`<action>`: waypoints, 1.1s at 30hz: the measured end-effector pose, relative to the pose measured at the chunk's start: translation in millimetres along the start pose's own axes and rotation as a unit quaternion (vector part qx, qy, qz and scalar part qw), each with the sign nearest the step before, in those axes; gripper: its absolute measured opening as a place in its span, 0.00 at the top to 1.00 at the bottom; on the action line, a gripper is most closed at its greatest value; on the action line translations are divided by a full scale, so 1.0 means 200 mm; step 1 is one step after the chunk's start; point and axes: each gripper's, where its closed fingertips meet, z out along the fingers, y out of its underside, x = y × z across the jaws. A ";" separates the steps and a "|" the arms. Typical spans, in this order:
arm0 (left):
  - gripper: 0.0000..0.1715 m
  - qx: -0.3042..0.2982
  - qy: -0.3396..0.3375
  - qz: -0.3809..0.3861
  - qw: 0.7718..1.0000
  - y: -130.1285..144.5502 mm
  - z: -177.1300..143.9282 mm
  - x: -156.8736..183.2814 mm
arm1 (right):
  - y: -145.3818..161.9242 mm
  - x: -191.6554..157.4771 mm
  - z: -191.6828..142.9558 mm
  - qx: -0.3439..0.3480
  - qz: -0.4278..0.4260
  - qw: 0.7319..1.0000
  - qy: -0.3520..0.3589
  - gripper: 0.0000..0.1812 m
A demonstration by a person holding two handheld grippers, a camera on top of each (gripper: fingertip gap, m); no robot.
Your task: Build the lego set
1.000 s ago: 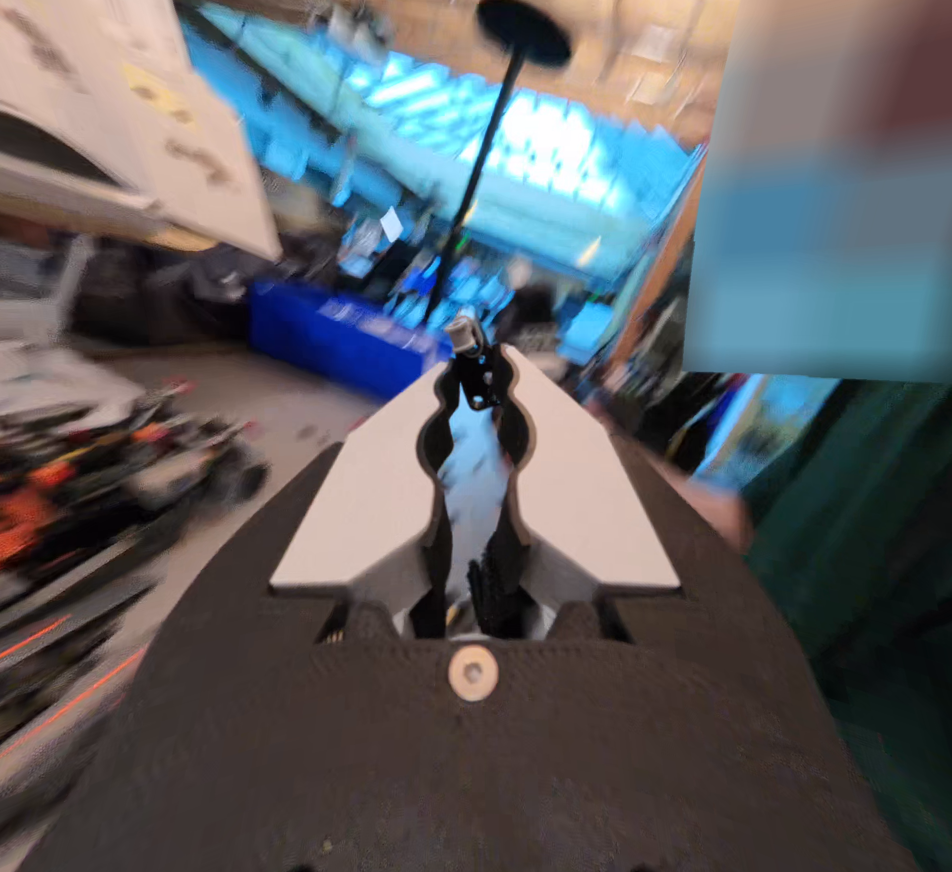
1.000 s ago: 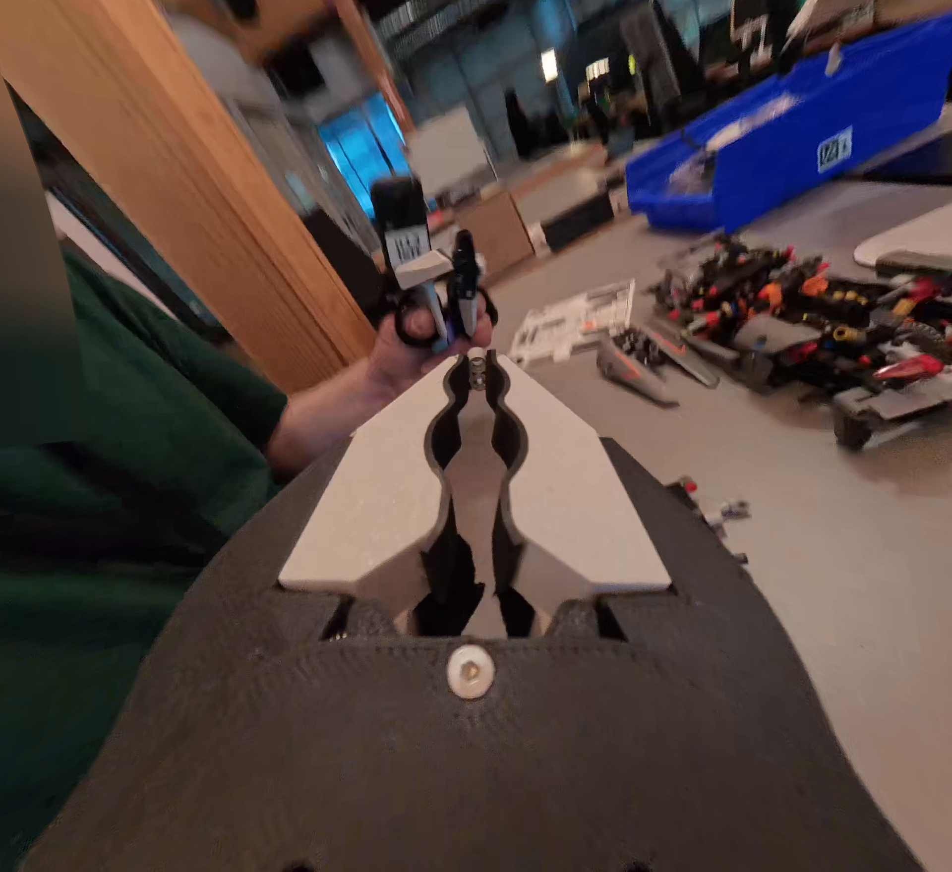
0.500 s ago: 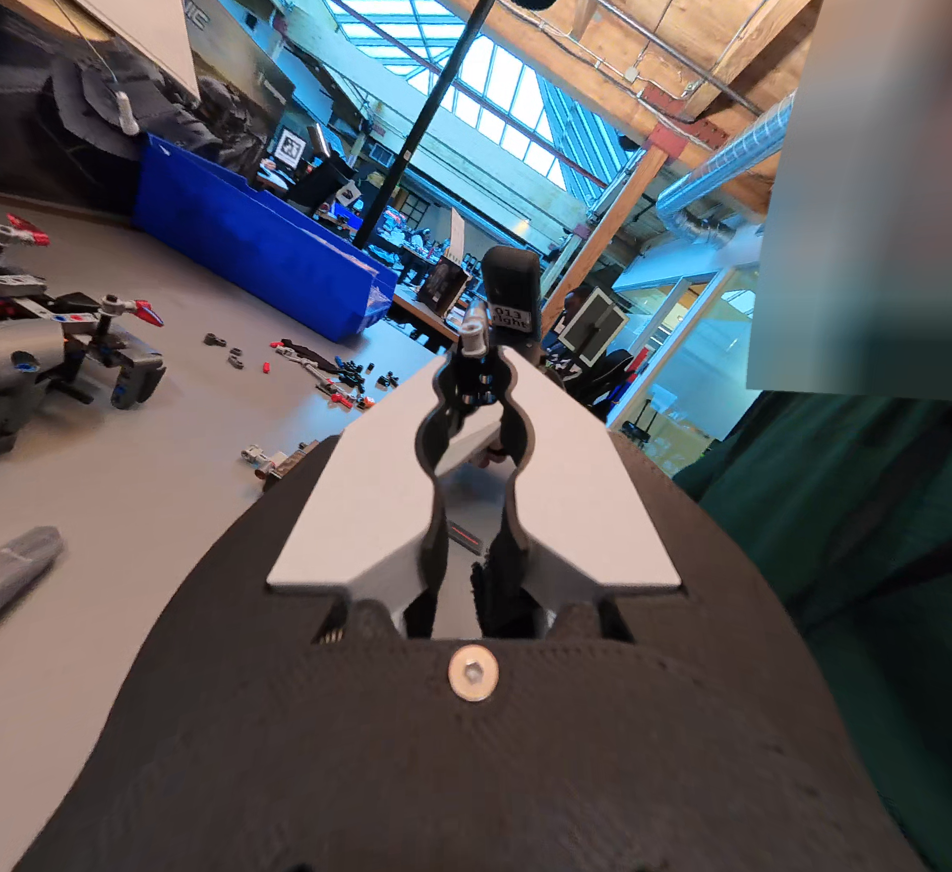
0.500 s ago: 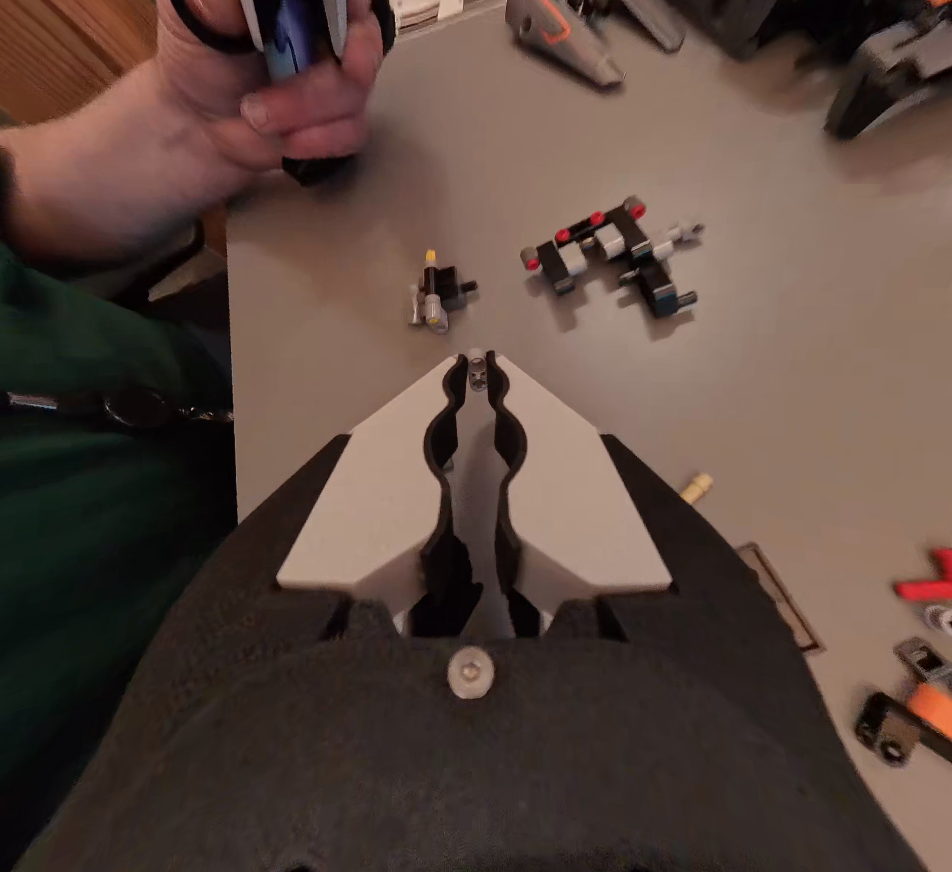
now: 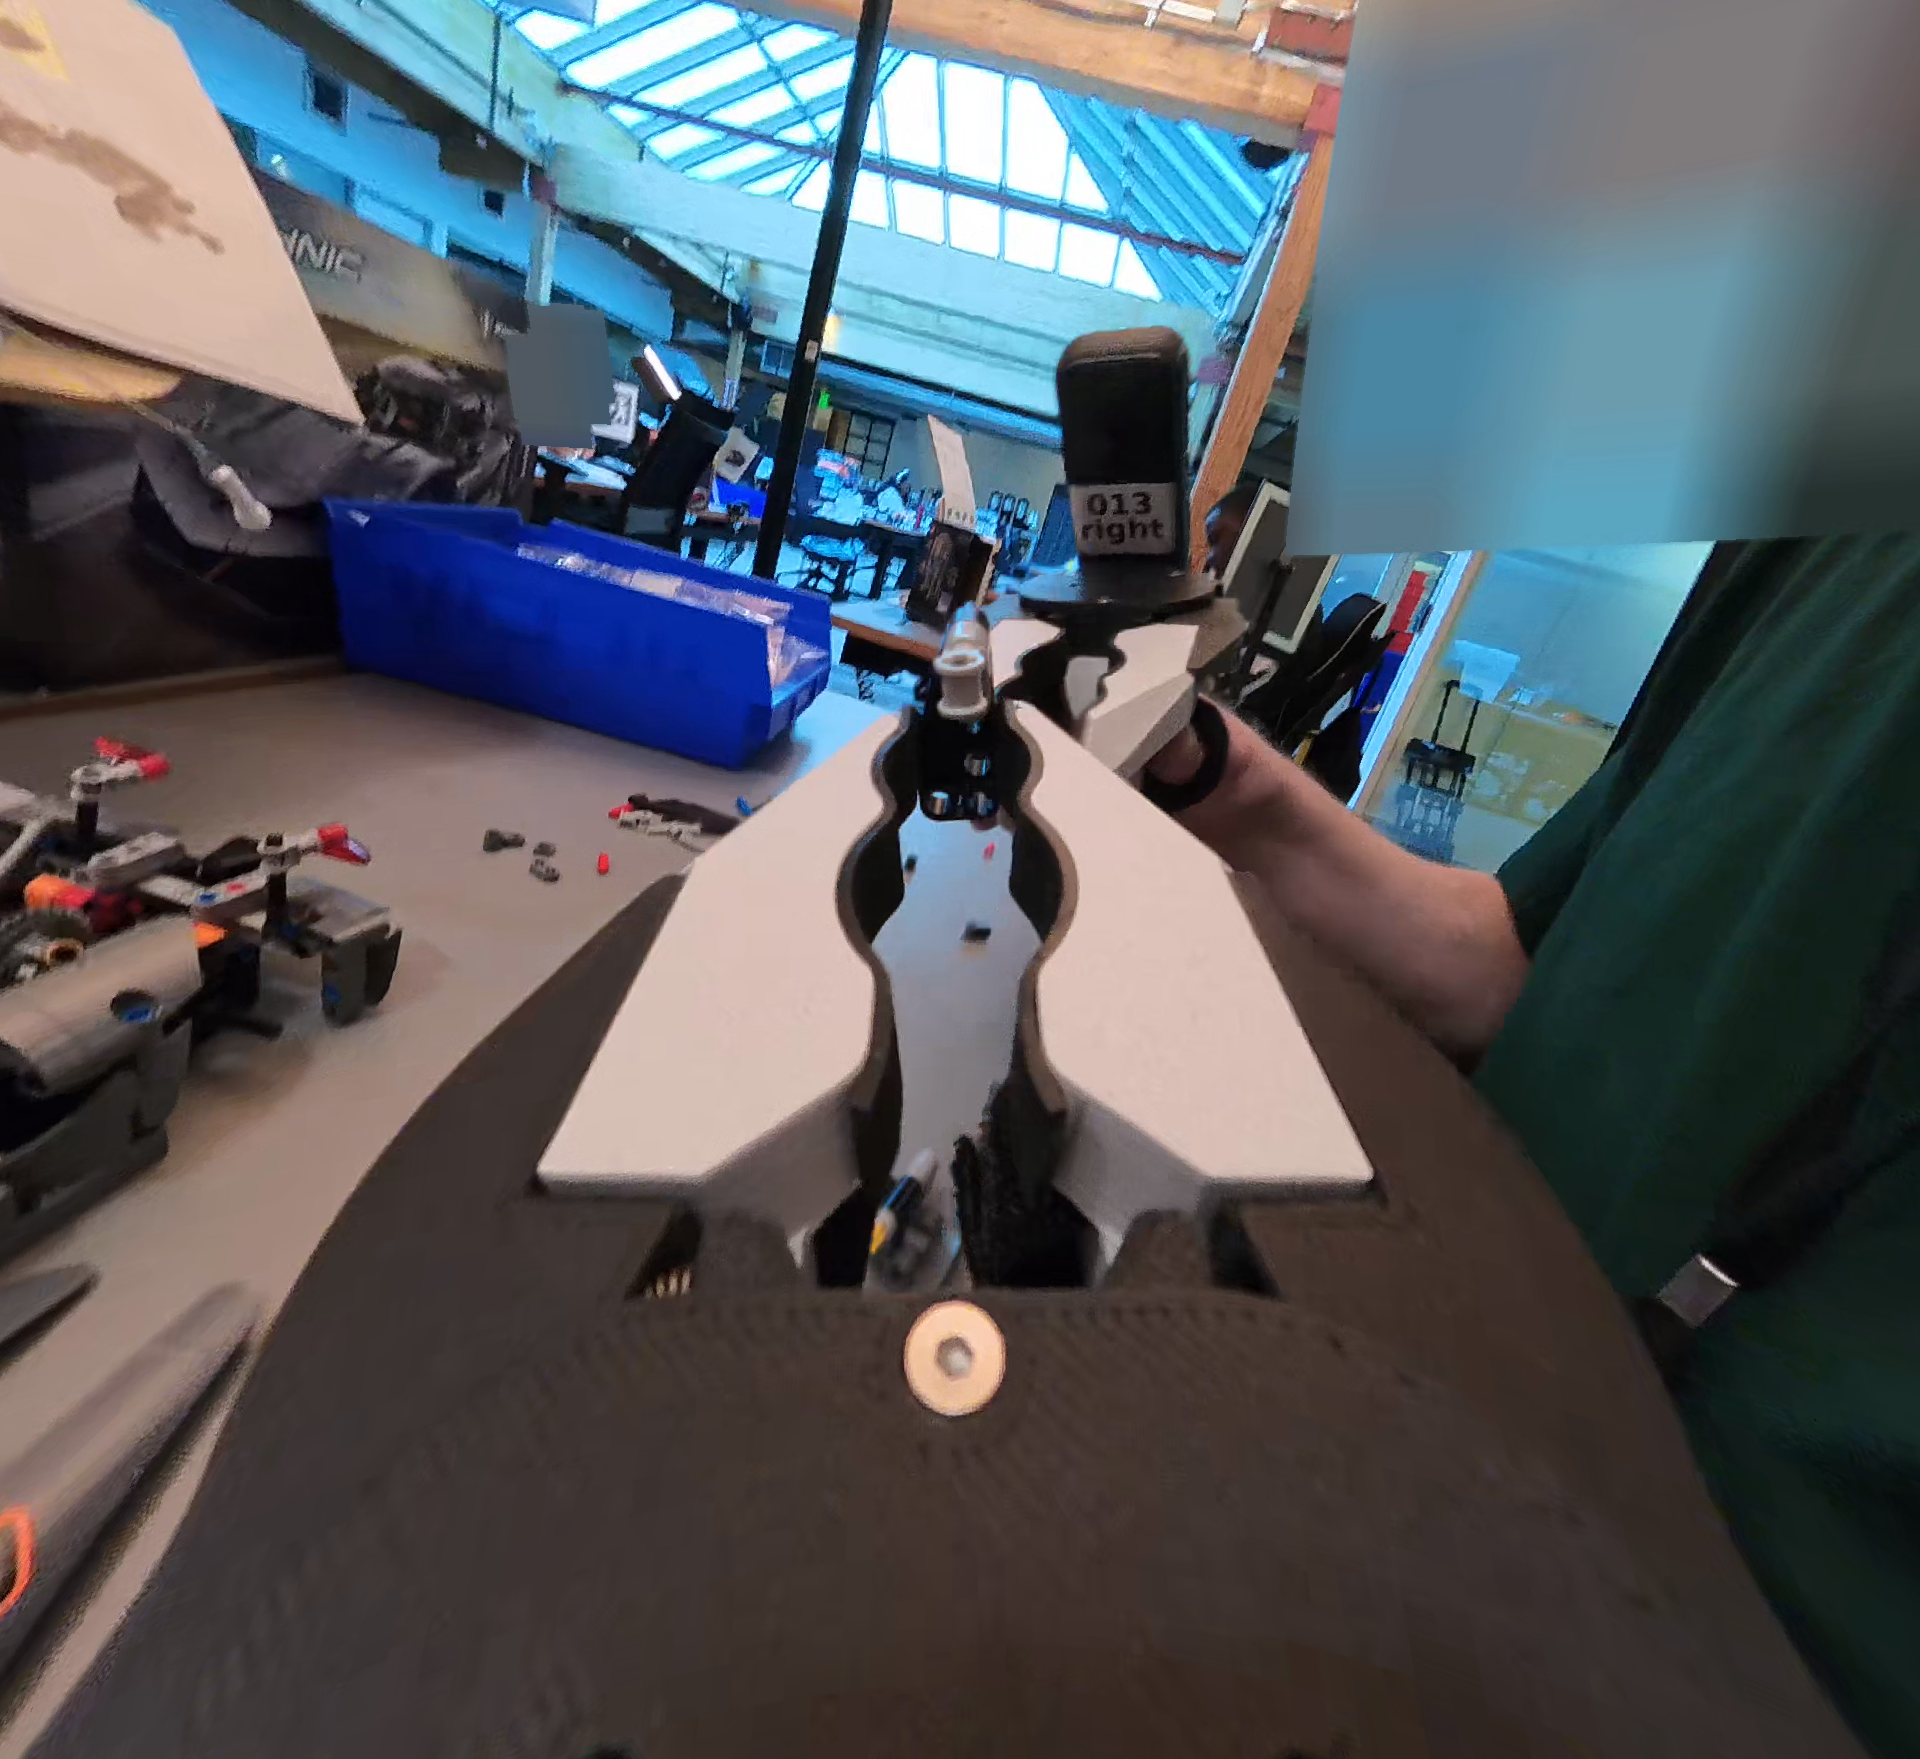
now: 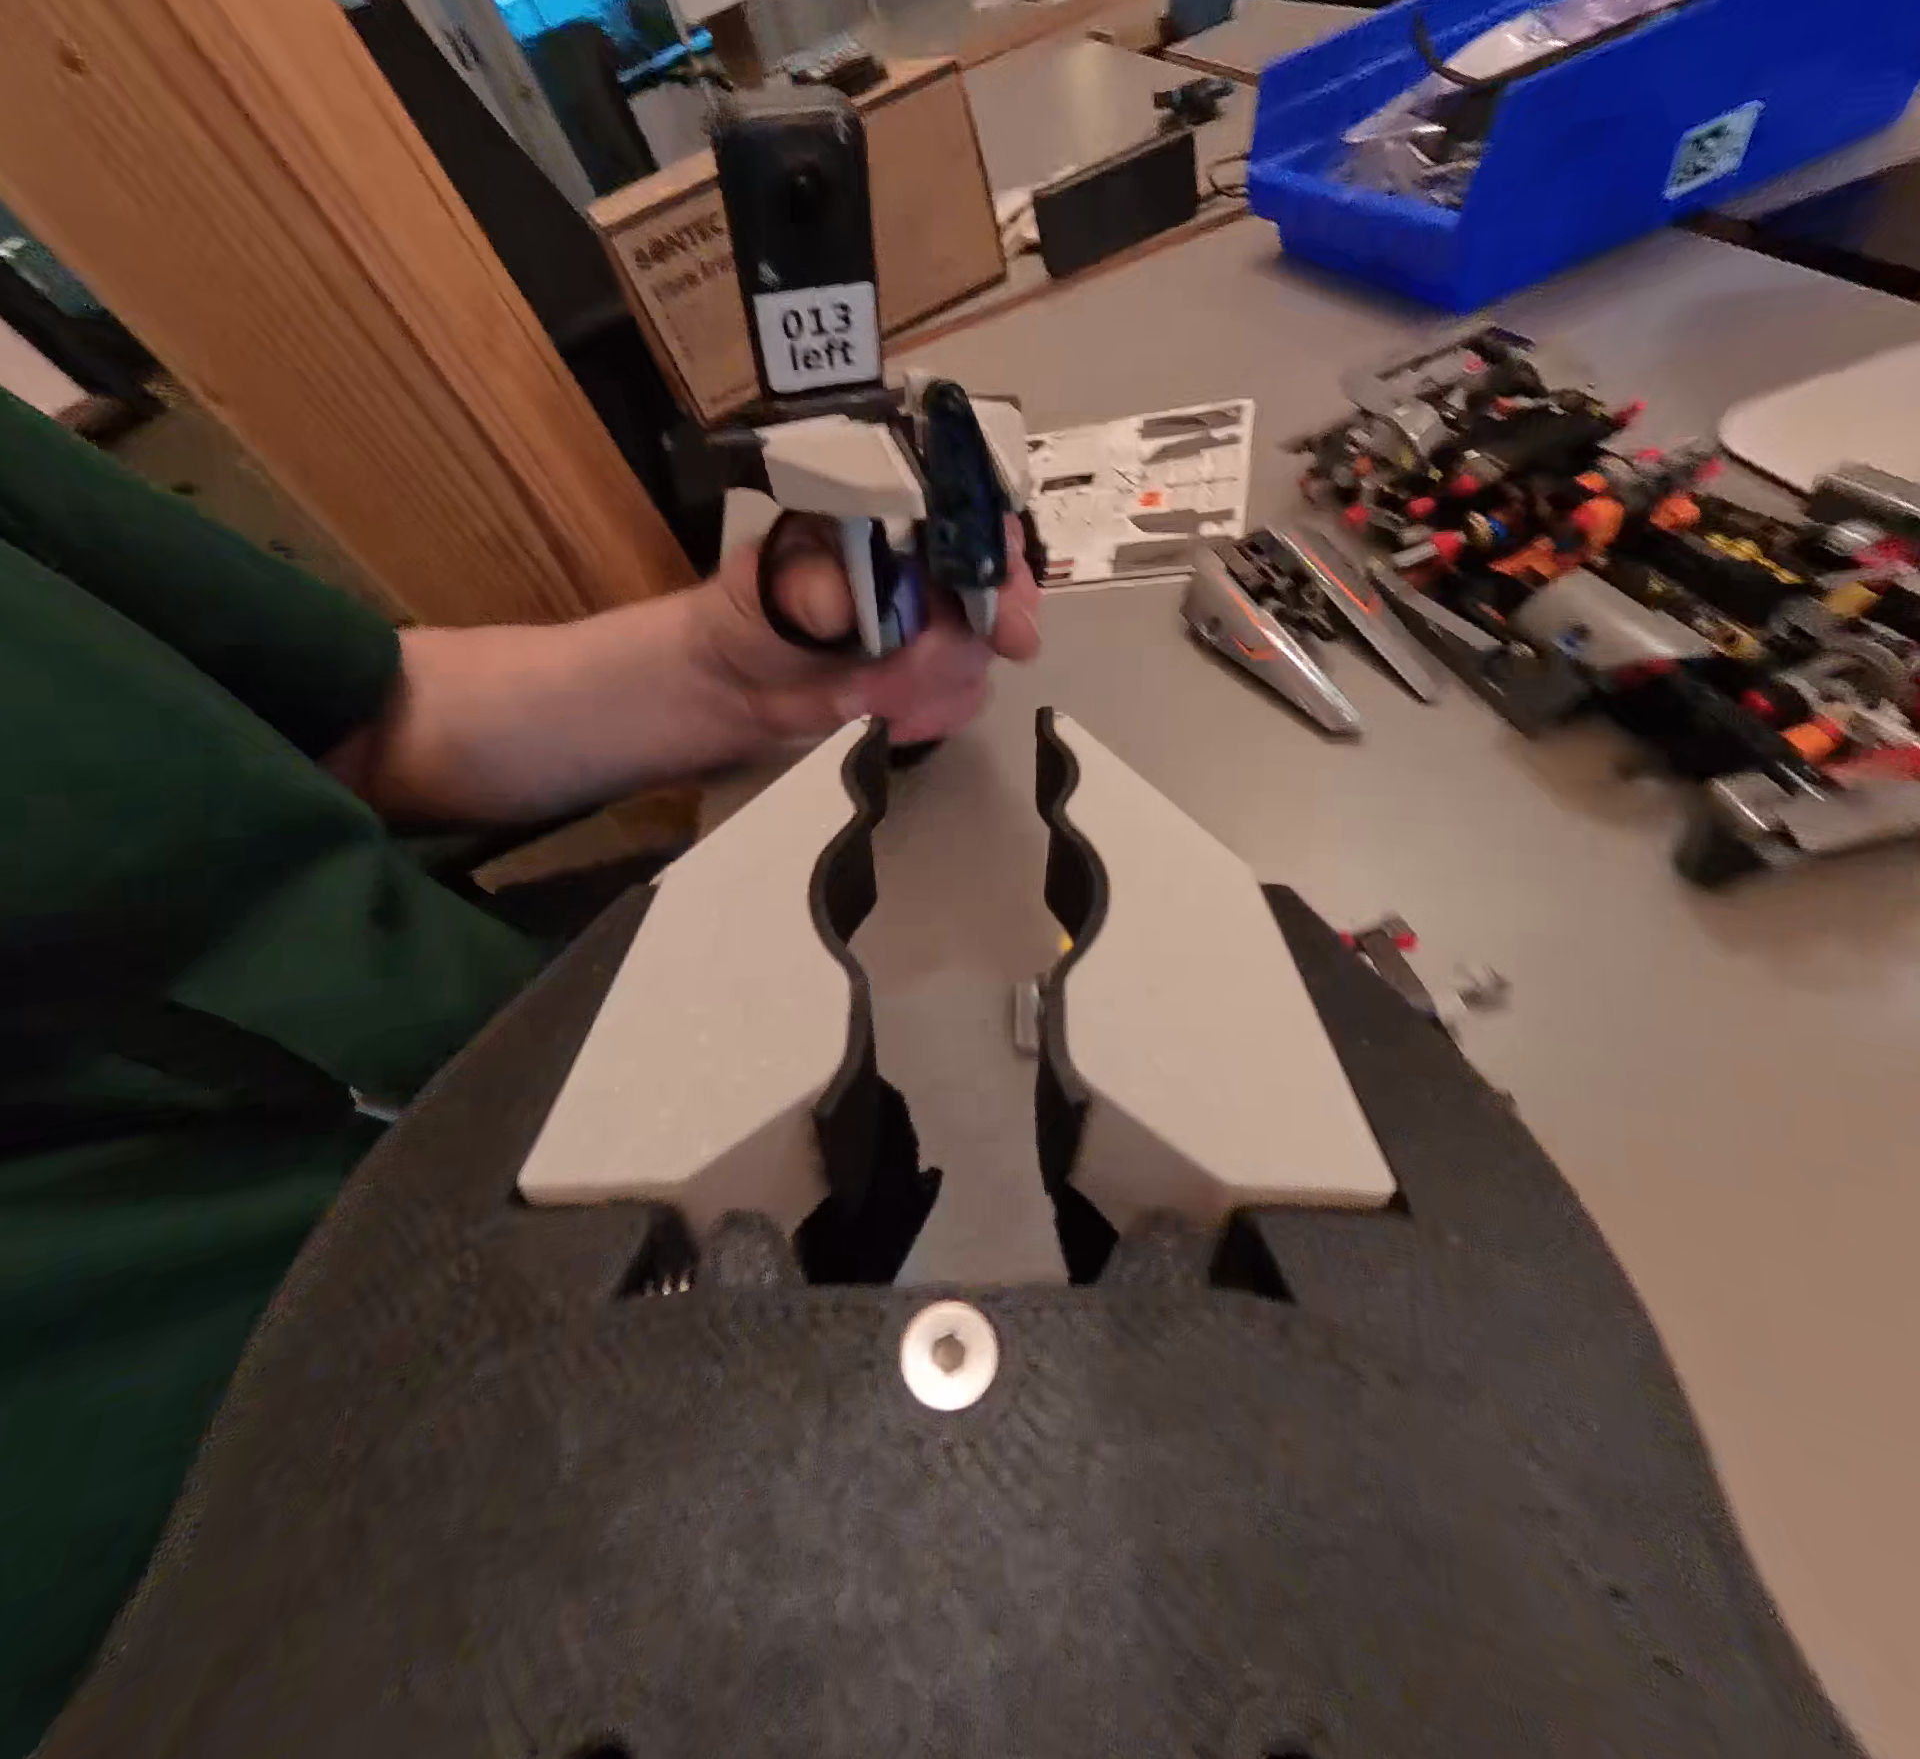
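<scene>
- The left gripper [image 5: 961, 753] has its fingers closed on a small black lego piece [image 5: 961, 779] right at the tips; a light grey pin [image 5: 961, 670] sticks out past the tips, up and slightly right in the left wrist view, so the sub-assembly's long axis runs roughly along the fingers.
- The right gripper [image 6: 956, 722] has its fingers spread well apart and holds nothing; bare tabletop [image 6: 1351, 878] shows through the gap, with a small grey piece [image 6: 1029, 1013] lying just inside the right finger.
- Just beyond the right gripper's tips, the person's hand [image 6: 883, 660] holds the left gripper raised above the tabletop.
- To the right of those fingers and farther out lie loose grey wedge panels [image 6: 1268, 639], and near them a printed sheet [image 6: 1143, 483].
- Beyond the panels sits the partly built model [image 6: 1579, 566], a long black, grey and orange chassis lying across the view. Its frame looks well advanced, but the panels and scattered small parts [image 5: 540, 852] suggest plenty is left to fit.
- Farthest out stands a blue bin [image 6: 1558, 109].
- My reading: the small held sub-assembly is mid-build and not yet joined to the model.
</scene>
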 end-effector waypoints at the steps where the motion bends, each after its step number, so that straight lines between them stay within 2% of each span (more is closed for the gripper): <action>1: 0.93 0.008 0.009 0.002 1.000 -0.01 0.01 0.02 | -0.03 -0.02 0.03 0.007 0.000 1.000 -0.006 0.84; 5: 0.93 0.023 0.031 0.004 0.999 -0.04 0.05 0.07 | -0.08 -0.04 0.12 0.003 -0.029 1.000 0.000 0.83; 7: 0.93 0.022 0.036 0.014 0.999 -0.03 0.06 0.09 | -0.10 -0.06 0.14 0.002 -0.039 0.999 -0.010 0.89; 8: 0.93 0.015 0.037 0.018 0.999 -0.02 0.07 0.10 | -0.11 -0.06 0.15 0.005 -0.045 0.999 -0.012 0.92; 13: 0.93 0.021 0.042 -0.001 0.999 -0.03 0.09 0.09 | -0.13 -0.04 0.12 0.006 -0.068 0.998 -0.012 0.92; 17: 0.82 0.008 0.003 0.008 1.000 -0.07 0.06 0.02 | -0.17 0.04 0.04 -0.009 -0.156 0.986 0.052 0.92; 20: 0.78 -0.007 -0.010 0.003 1.000 -0.08 0.02 0.00 | -0.15 0.10 0.01 -0.060 -0.274 0.951 0.128 0.92; 22: 0.77 -0.016 -0.015 -0.007 1.000 -0.09 0.00 0.00 | -0.13 0.12 0.01 -0.096 -0.376 0.906 0.172 0.92; 23: 0.77 -0.028 -0.020 -0.005 0.999 -0.09 -0.01 0.00 | -0.12 0.12 0.01 -0.112 -0.416 0.883 0.187 0.92; 26: 0.77 -0.069 -0.024 0.017 0.997 -0.07 0.01 0.02 | -0.09 0.09 0.05 -0.133 -0.483 0.843 0.198 0.92; 30: 0.79 -0.144 -0.024 0.067 0.987 0.02 0.04 0.07 | -0.09 0.07 0.07 -0.137 -0.518 0.818 0.208 0.92; 33: 0.82 -0.166 -0.016 0.084 0.982 0.06 0.06 0.10 | -0.09 0.06 0.08 -0.144 -0.537 0.803 0.215 0.92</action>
